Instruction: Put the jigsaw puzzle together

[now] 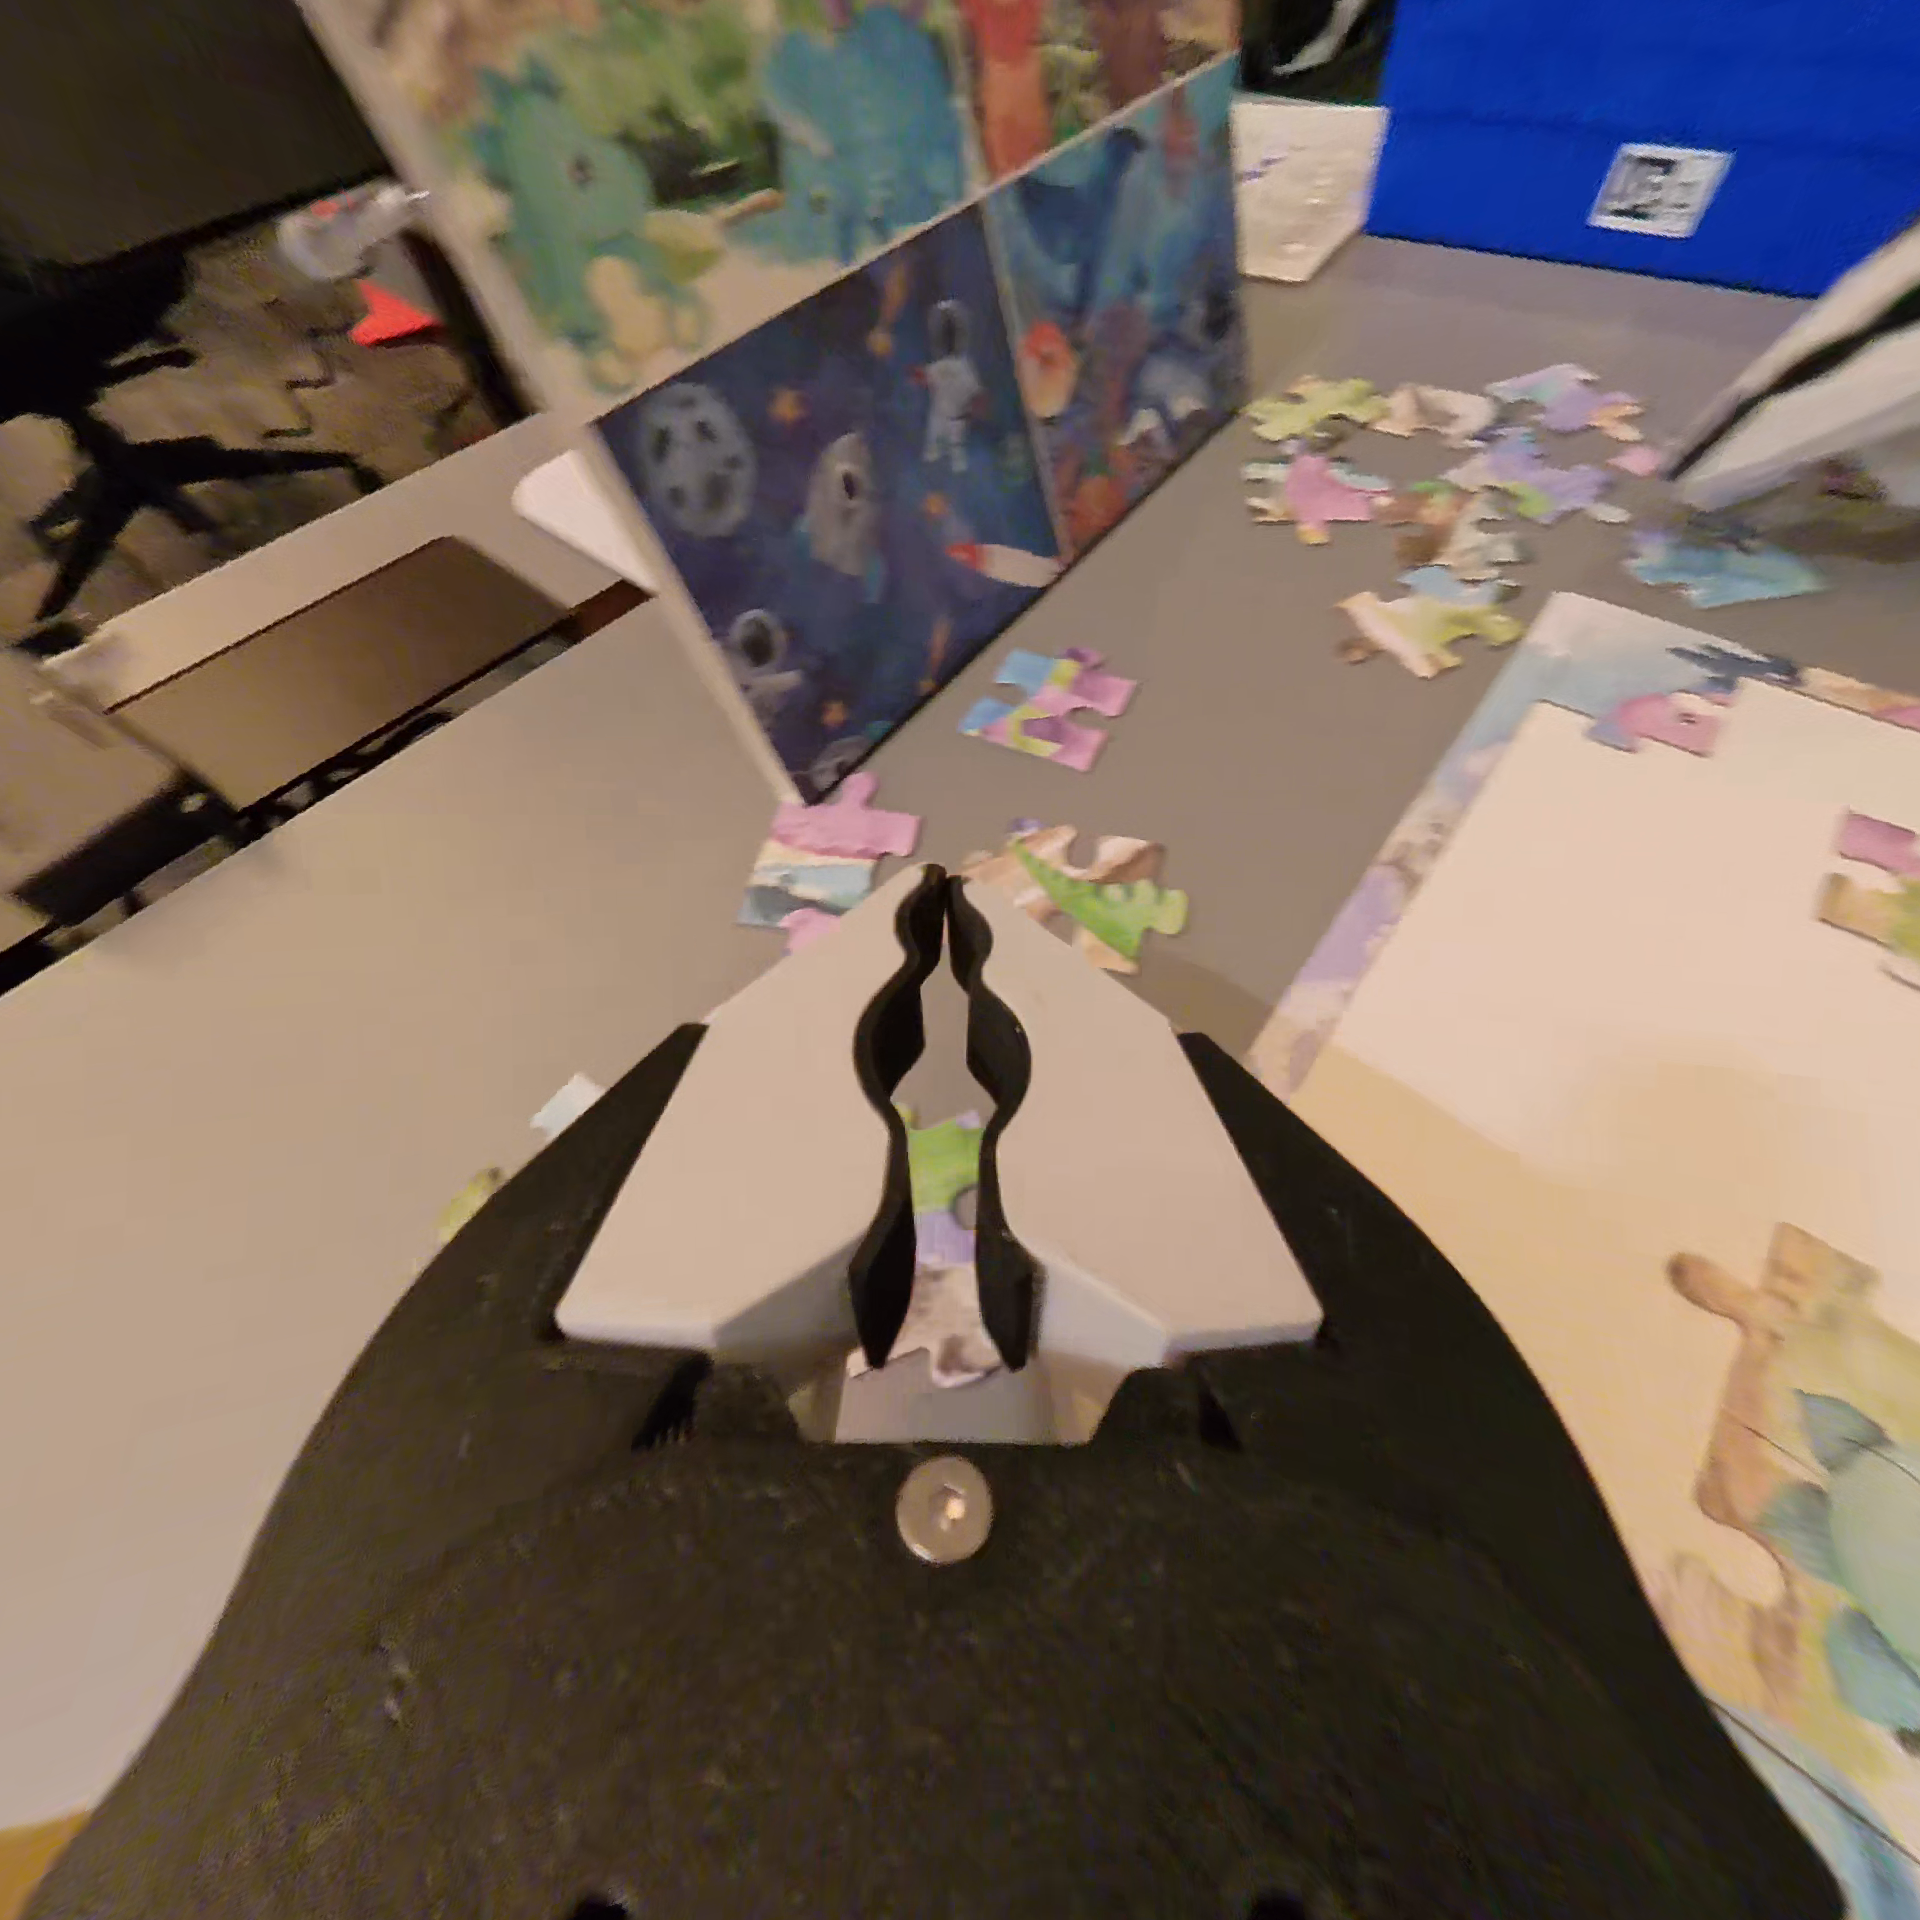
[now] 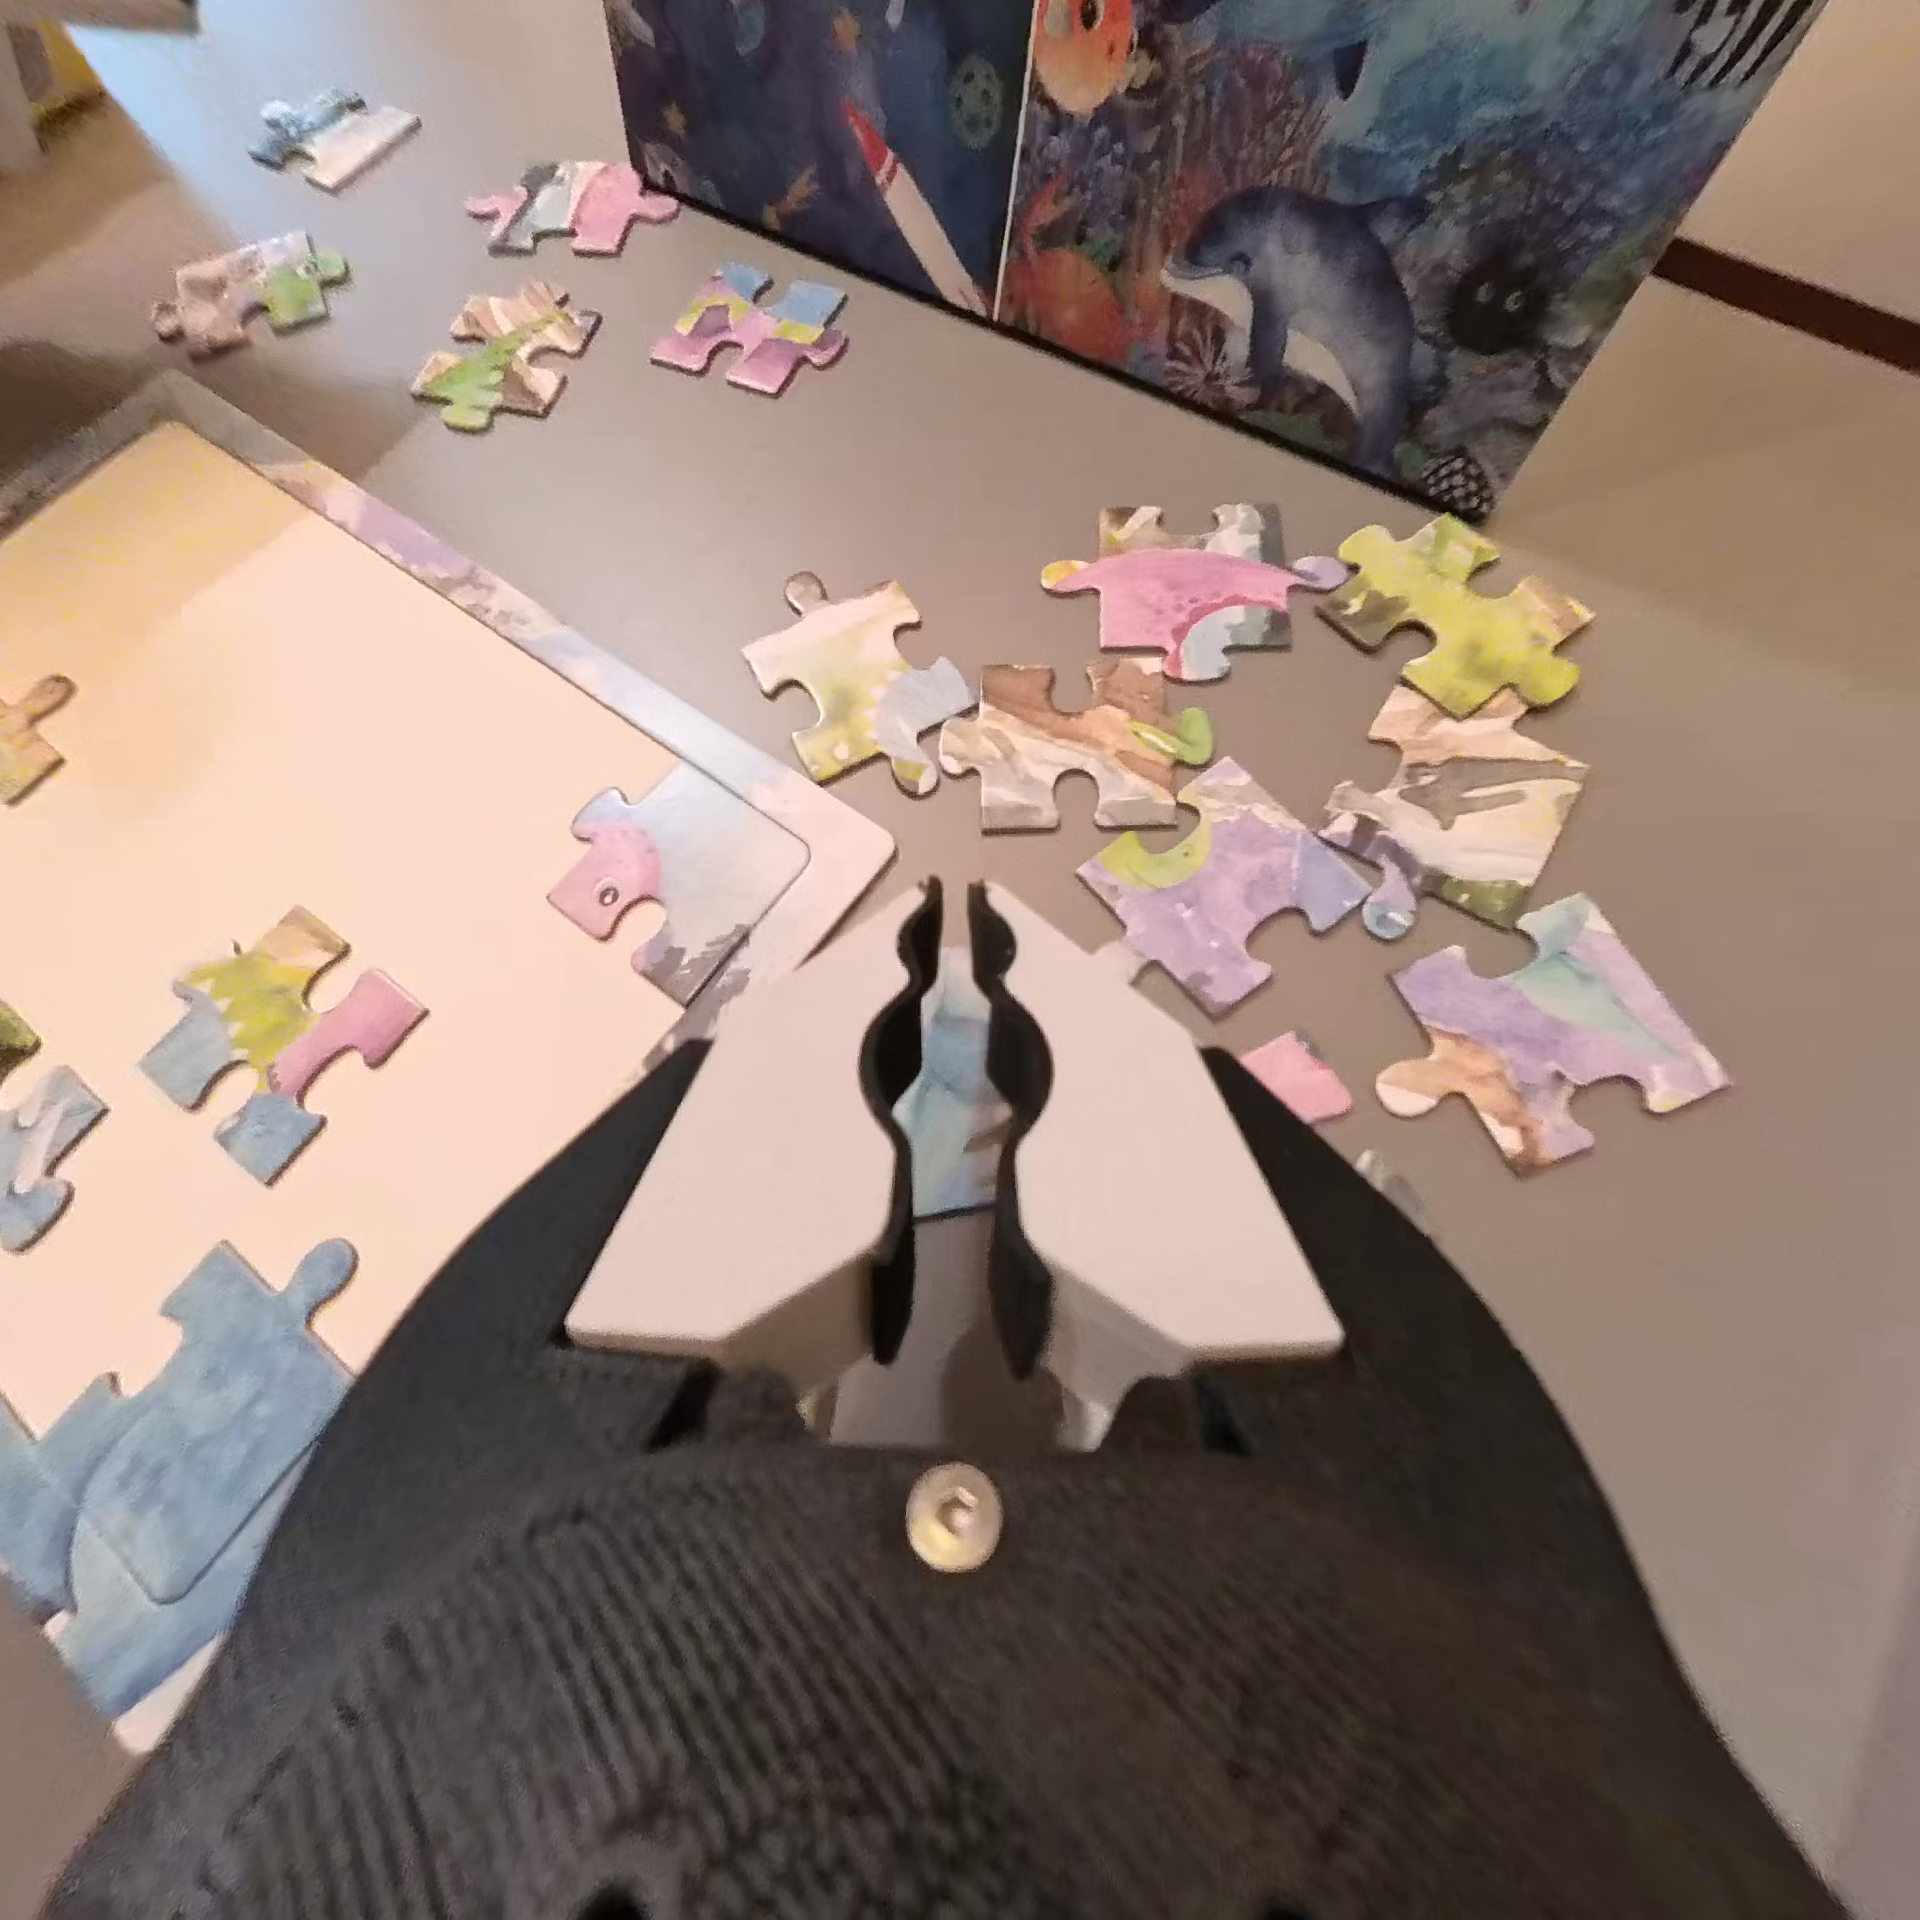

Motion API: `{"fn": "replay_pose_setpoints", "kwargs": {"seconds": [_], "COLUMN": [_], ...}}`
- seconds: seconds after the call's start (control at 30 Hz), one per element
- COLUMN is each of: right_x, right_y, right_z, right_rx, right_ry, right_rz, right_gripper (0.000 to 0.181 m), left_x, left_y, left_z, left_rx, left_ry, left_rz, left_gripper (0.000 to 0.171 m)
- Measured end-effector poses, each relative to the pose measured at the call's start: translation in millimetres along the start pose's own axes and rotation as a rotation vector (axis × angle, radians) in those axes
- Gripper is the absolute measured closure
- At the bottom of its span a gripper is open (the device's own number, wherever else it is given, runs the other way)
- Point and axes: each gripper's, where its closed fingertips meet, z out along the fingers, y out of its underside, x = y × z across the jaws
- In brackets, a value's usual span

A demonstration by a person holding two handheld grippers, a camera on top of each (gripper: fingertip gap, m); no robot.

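My left gripper (image 1: pixel 940 883) is shut, its tips touching with nothing between them, and hovers over the grey table near a pink and blue piece (image 1: pixel 831 862) and a green dinosaur piece (image 1: pixel 1101 904). A green and purple piece (image 1: pixel 940 1153) shows through the slot under the fingers. My right gripper (image 2: pixel 951 894) is shut to a thin slit, just off the corner of the puzzle board (image 2: pixel 312 727). A pale blue piece (image 2: pixel 951 1060) shows through its slot. A corner piece (image 2: pixel 675 883) sits in the board. Several loose pieces (image 2: pixel 1226 883) lie to the right.
The picture-covered puzzle box (image 1: pixel 883 468) stands upright on the table behind the pieces; it also shows in the right wrist view (image 2: pixel 1299 208). A blue bin (image 1: pixel 1662 125) is at the far right. The board (image 1: pixel 1558 935) lies to my left gripper's right. The table edge and a chair are at the left. The grippers' ends are close to 30 cm from one another.
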Motion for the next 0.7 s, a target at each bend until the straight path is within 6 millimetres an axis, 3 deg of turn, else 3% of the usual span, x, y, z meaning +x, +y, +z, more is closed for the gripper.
{"fn": "replay_pose_setpoints", "kwargs": {"seconds": [0.2, 0.4, 0.7], "right_x": [-14.0, -24.2, -49.6], "right_y": [8.7, 20.7, 29.1], "right_z": [6.1, 17.3, 8.3], "right_rx": [-0.073, -0.130, -0.178], "right_ry": [-0.029, -0.081, -0.265], "right_rz": [-0.046, -0.024, 0.059], "right_gripper": [0.181, 0.181, 0.181], "left_x": [-41.3, -55.2, -56.8], "left_y": [8.1, 17.0, 21.5], "left_z": [-1.7, -4.7, -4.0], "left_rx": [0.003, -0.031, -0.033], "left_ry": [-0.232, -0.294, -0.263], "left_rz": [-0.034, 0.002, -0.061], "left_gripper": [0.171, 0.171, 0.171]}}
